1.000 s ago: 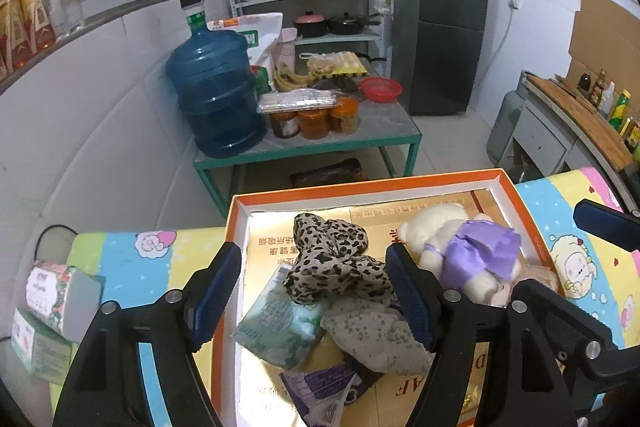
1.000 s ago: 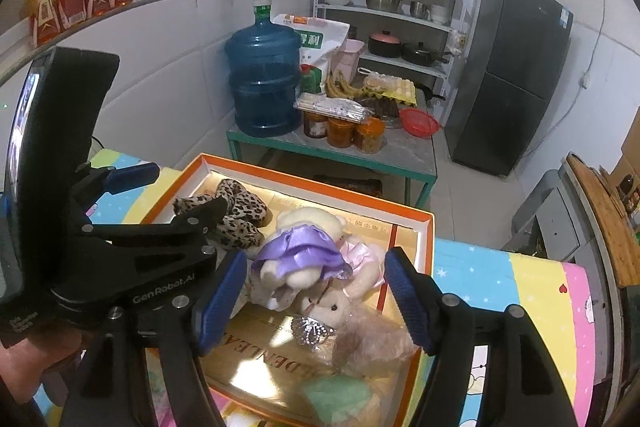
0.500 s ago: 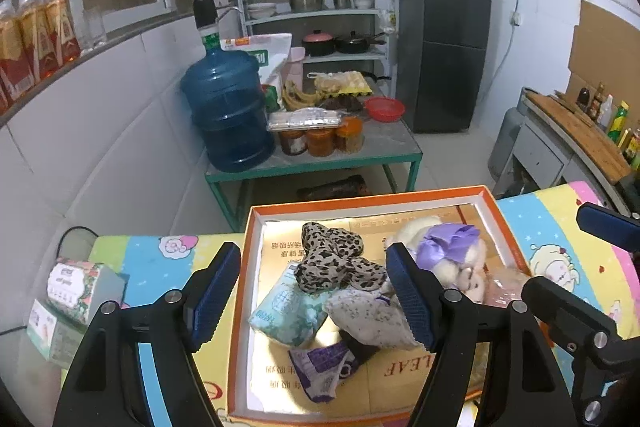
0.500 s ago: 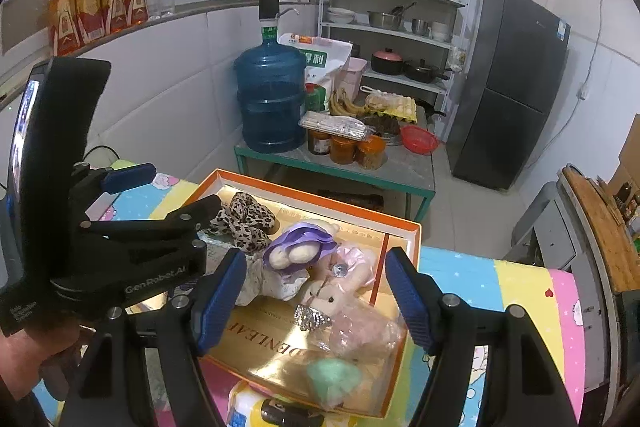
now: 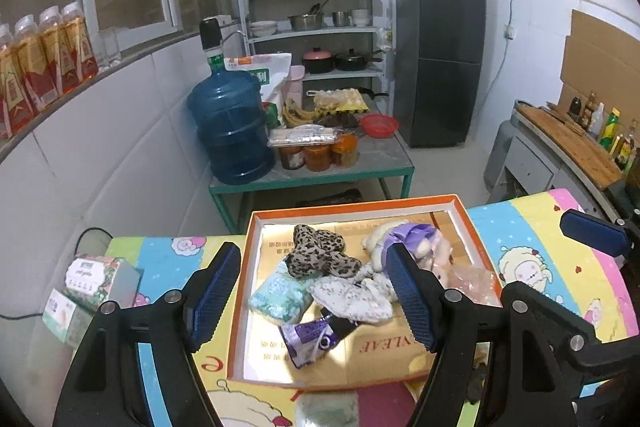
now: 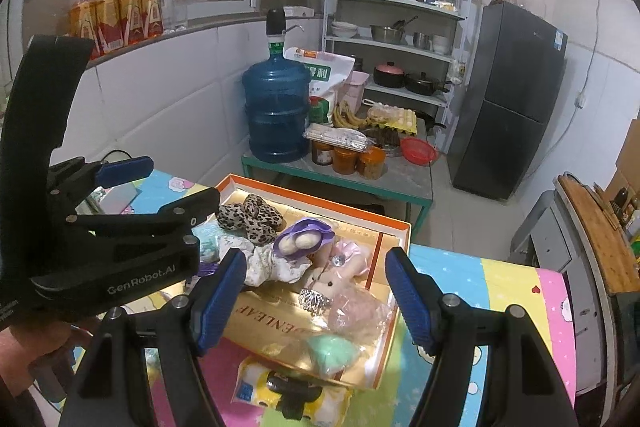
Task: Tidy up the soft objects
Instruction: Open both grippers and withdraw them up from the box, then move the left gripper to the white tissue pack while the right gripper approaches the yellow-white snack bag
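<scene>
Both the left gripper (image 5: 310, 293) and the right gripper (image 6: 314, 297) hang with jaws spread and nothing between them. Beyond their tips lies the orange-rimmed box (image 5: 460, 205), holding a leopard-print cloth (image 5: 318, 255), a purple-dressed plush toy (image 6: 306, 237) to its right, and a mint packet (image 5: 280, 293) nearer.

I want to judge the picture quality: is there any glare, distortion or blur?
Left wrist view: fisheye bends the window ledge, corners are black. Right wrist view: glare on the gold floor of the orange box; the green soft object looks blurred.
</scene>
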The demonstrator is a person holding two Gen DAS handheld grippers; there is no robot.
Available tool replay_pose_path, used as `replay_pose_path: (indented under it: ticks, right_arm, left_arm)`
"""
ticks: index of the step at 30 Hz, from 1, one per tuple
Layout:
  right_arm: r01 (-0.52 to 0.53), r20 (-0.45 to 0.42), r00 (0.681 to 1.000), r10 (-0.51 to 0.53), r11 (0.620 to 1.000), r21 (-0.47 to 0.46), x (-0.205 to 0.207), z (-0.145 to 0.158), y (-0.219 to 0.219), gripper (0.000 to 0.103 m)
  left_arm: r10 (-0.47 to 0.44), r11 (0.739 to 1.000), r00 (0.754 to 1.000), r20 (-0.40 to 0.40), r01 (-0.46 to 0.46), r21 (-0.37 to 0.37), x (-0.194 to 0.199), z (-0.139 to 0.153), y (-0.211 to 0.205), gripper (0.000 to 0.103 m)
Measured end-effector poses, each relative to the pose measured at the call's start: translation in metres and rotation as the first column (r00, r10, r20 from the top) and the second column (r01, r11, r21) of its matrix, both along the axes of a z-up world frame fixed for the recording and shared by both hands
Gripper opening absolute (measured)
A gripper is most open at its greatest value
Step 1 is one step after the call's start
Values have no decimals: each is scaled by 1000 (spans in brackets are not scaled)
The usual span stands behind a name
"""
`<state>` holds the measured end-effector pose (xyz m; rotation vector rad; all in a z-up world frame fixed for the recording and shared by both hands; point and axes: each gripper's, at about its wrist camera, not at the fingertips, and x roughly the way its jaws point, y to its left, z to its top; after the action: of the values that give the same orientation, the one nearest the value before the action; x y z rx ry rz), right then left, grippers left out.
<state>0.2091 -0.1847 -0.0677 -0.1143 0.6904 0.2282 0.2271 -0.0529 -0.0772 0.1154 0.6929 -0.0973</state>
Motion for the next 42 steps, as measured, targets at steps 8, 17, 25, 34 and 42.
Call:
replay_pose_path:
  ticks: [8, 17, 25, 34, 42]
  right_arm:
    - [-16, 22, 1000, 16, 1000, 5, -27, 8, -8, 71]
    - [-27, -6, 1000, 27, 999, 19, -54, -8, -22, 72]
    - [-91, -45, 995, 91, 996, 7, -76, -39, -20, 72]
    - [-107, -142, 984, 110, 994, 28, -88, -88, -32, 72]
    - [-149, -181, 972, 152, 988, 30, -80, -112, -29, 72]
  left_arm:
    - [21, 1000, 1000, 0, -21, -15, -29, 2, 8, 77]
    - [80, 996, 995, -54, -81, -28, -63, -19, 40, 77]
    - [110, 993, 985, -130, -115, -32, -91, -57, 52, 77]
    - [101, 993, 971, -215, -112, -42, -96, -99, 44, 77]
    - [93, 993, 962, -255, -107, -41, -80, -116, 35, 77]
